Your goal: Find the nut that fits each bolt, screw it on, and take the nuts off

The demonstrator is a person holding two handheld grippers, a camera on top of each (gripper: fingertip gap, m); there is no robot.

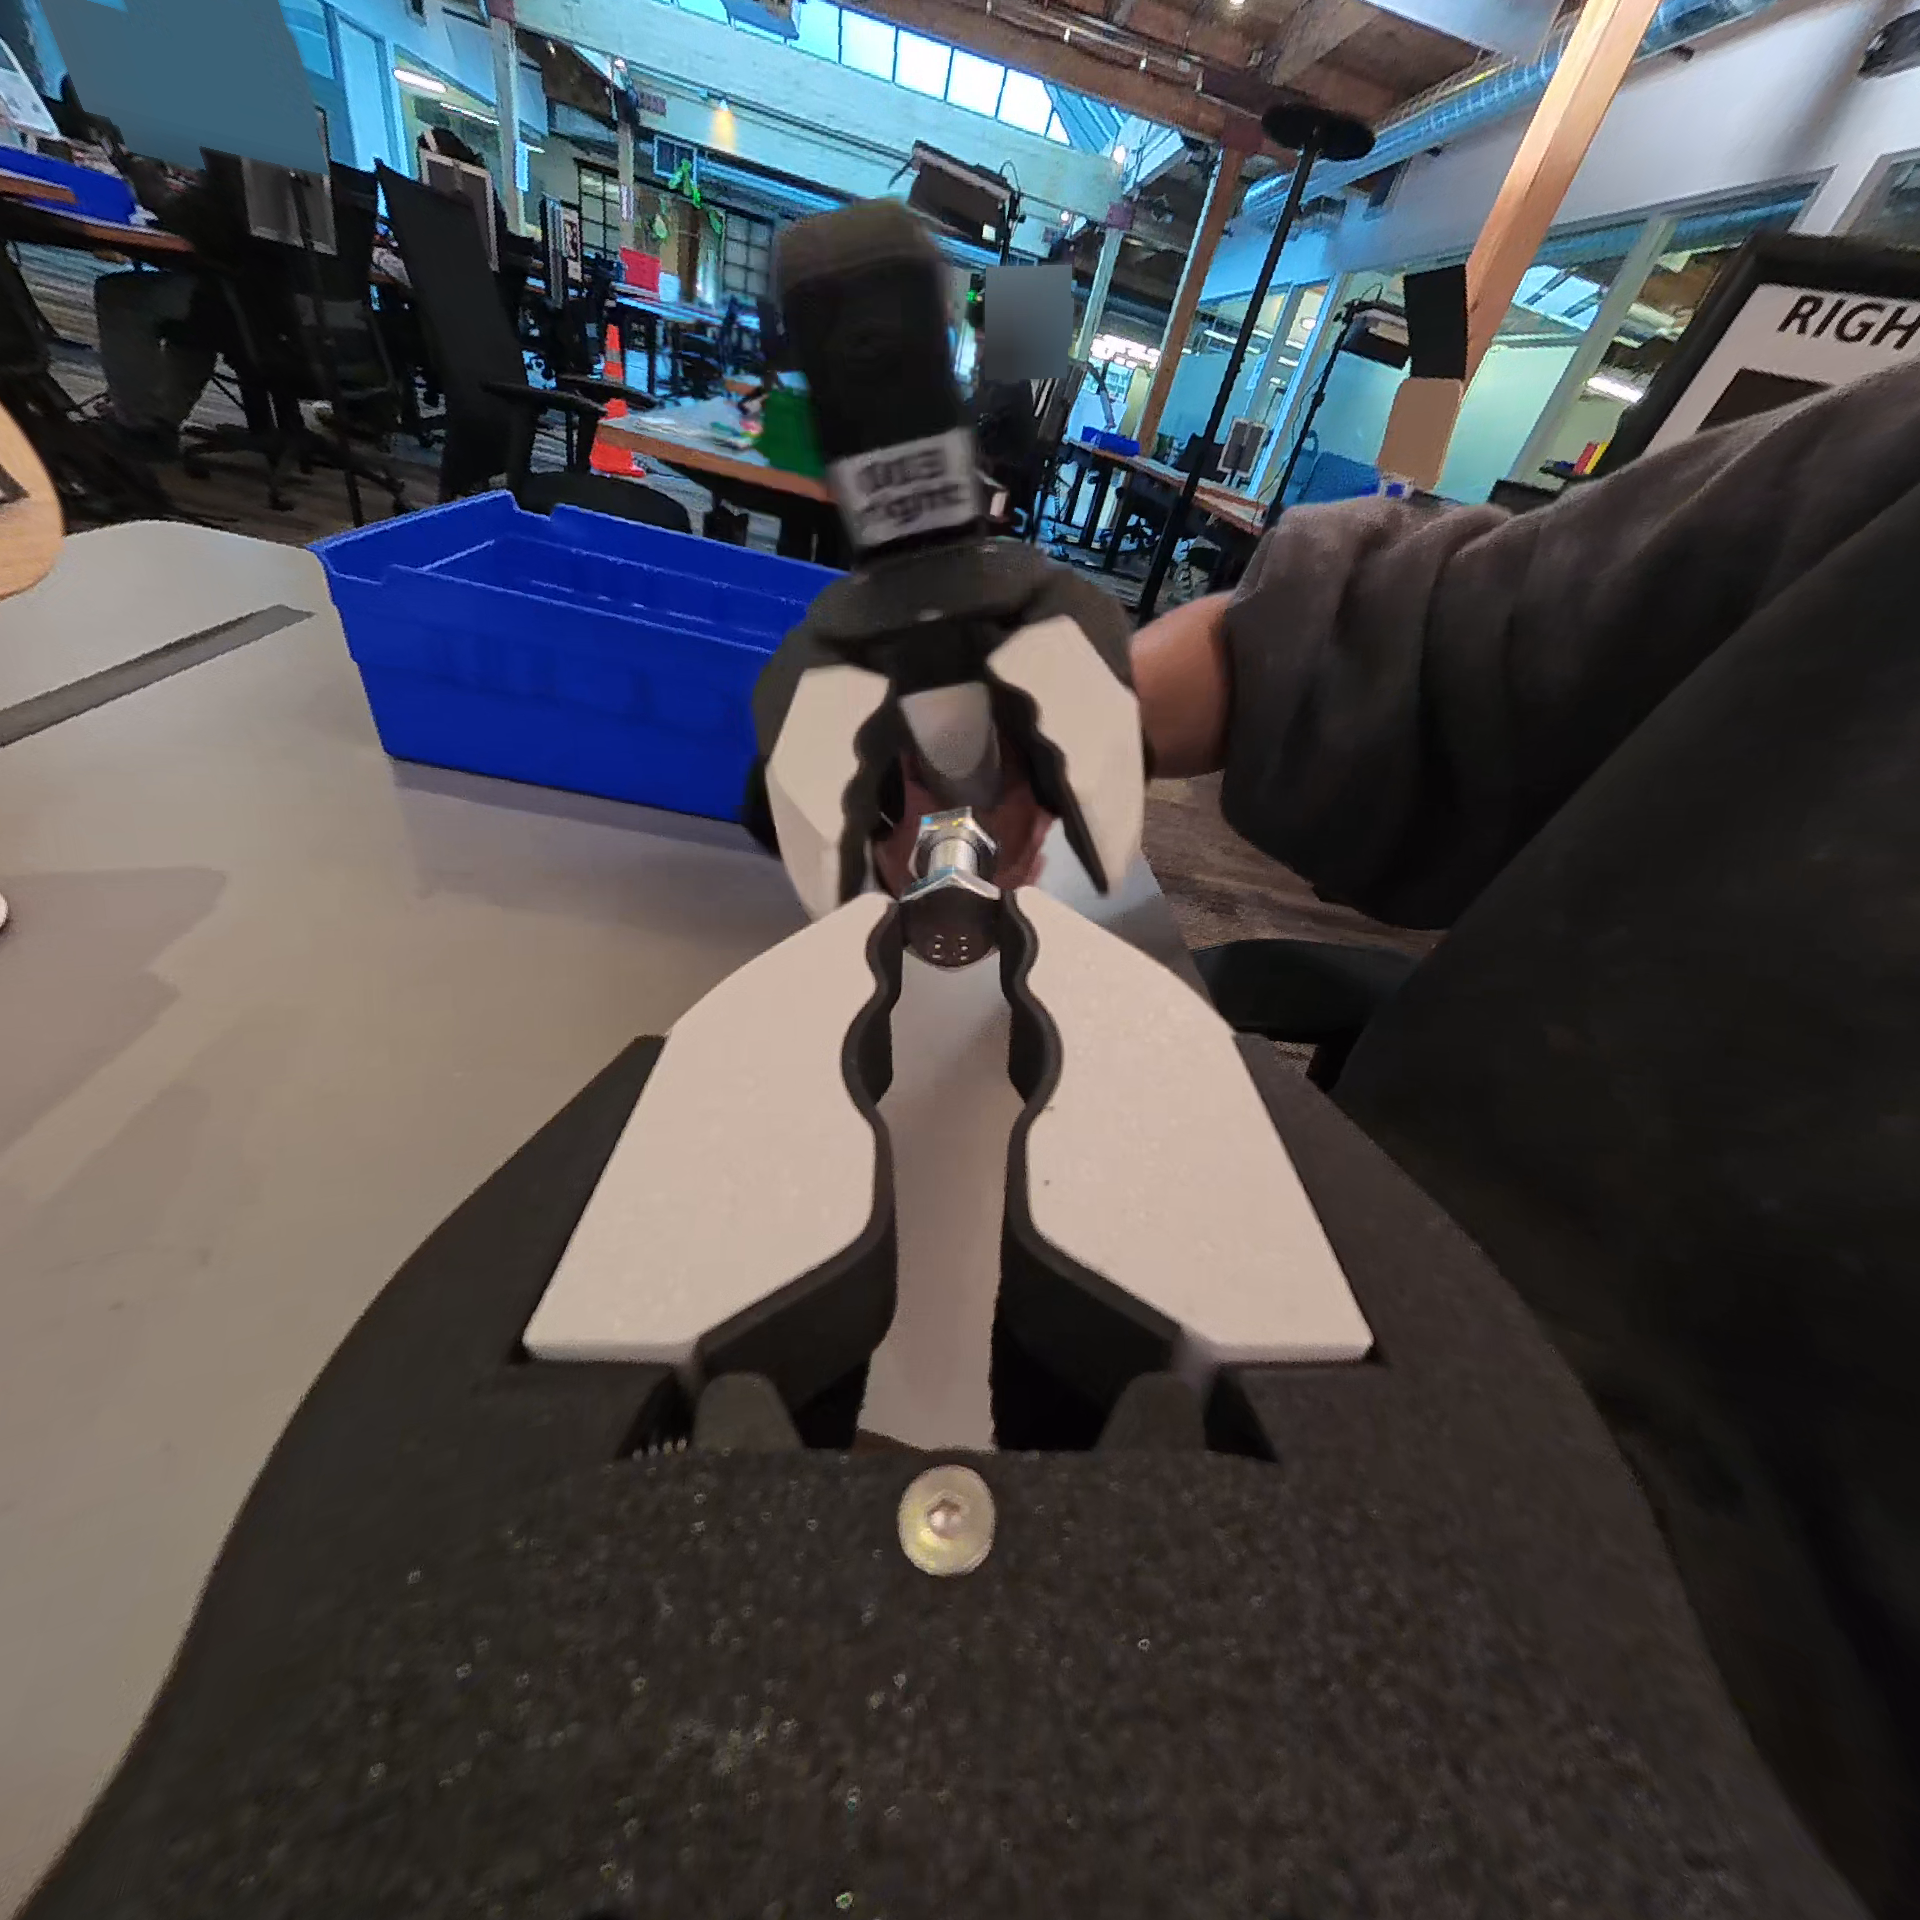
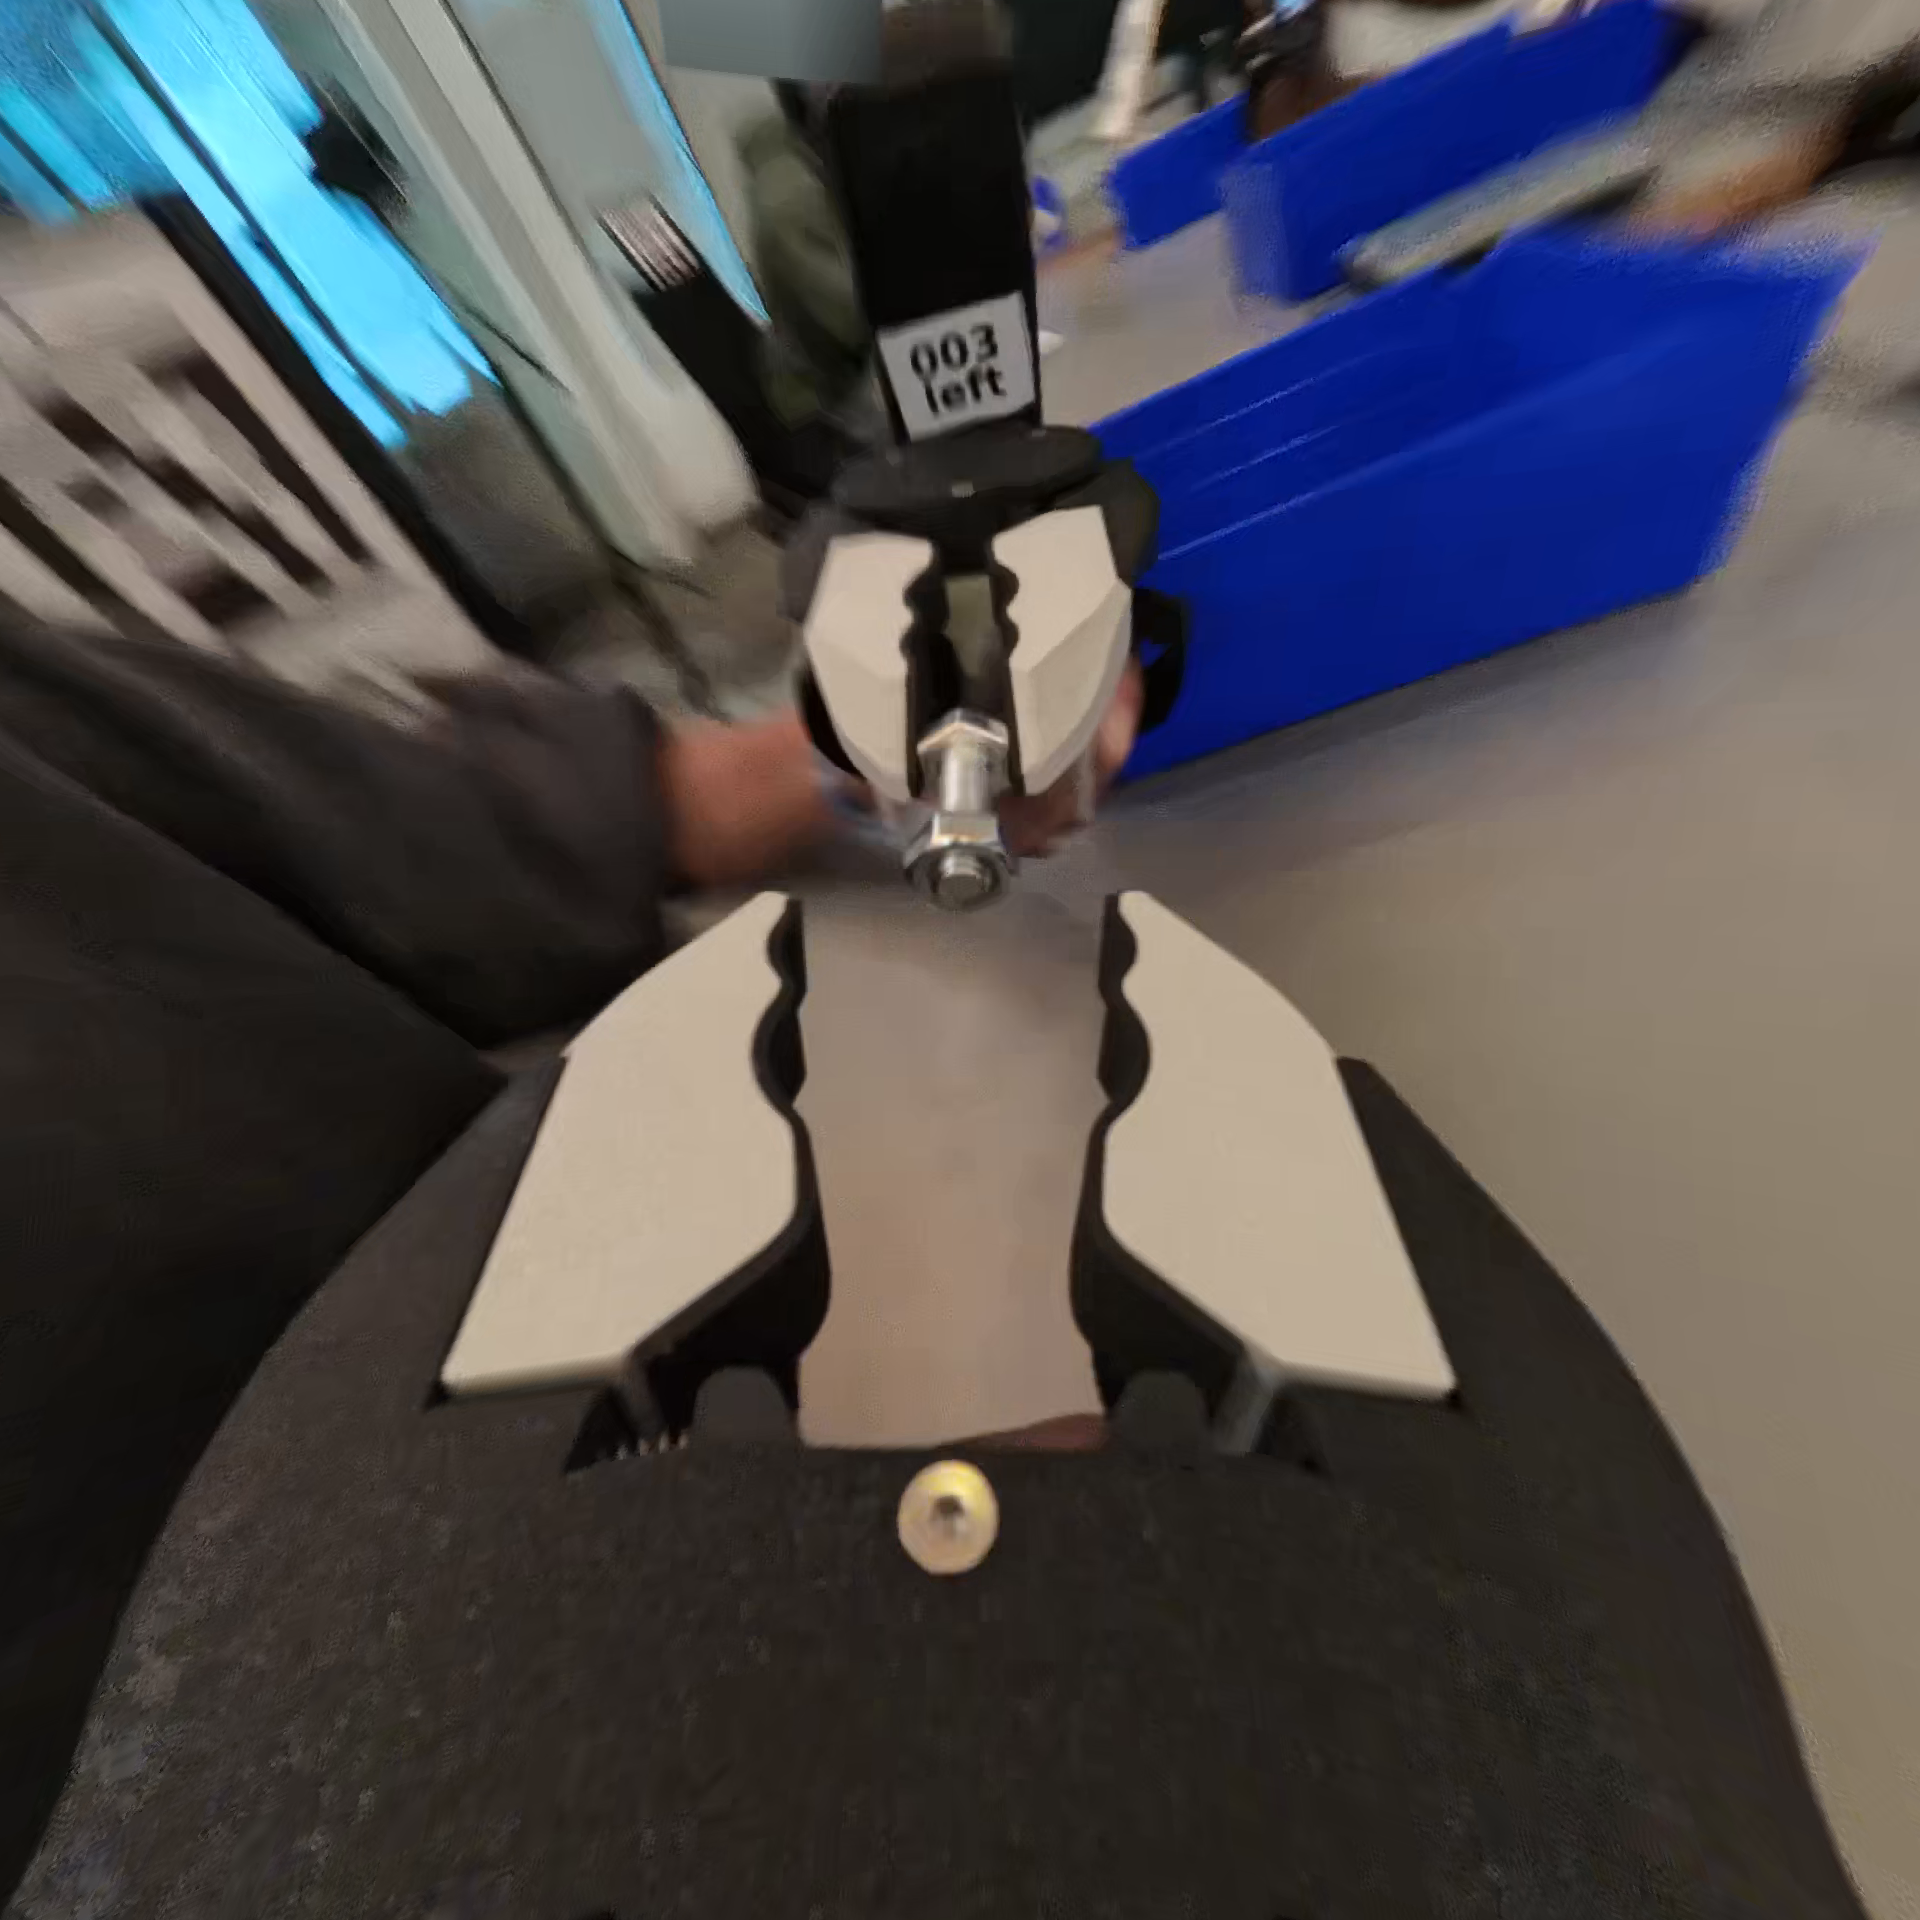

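Closest to lens, left wrist view: left gripper (image 1: 956,923), fingertips clenched on the hex head of a silver bolt (image 2: 961,792). Bolt up in the air above the grey table (image 1: 312,987). Long axis straight out along the left gripper's fingers, threaded end aimed at the right gripper (image 2: 954,920). Hex nut (image 2: 956,836) on the thread near the free end, a short bare stretch of shank between nut and head.

Right wrist view: right gripper released, fingers spread wide, tips just short of the bolt's end, touching neither nut nor thread. Gap wider than the nut. Background smeared by motion blur.

Writing: white printed label (image 2: 961,364) on the left gripper's black body, legible; a like label on the right gripper's body, blurred. Stamped marks on the bolt head, too small to read with certainty. White sign (image 1: 1829,343) with black capitals at right of left wrist view, cut by the frame.

Room: blue bin (image 1: 561,665) on the table beyond the grippers, well apart from the bolt. Dark sleeve (image 1: 1507,675) behind the right gripper; hand (image 2: 738,790) beside the left gripper. Bare table to the left of the bolt in left wrist view; table edge just behind the right gripper, floor past it.
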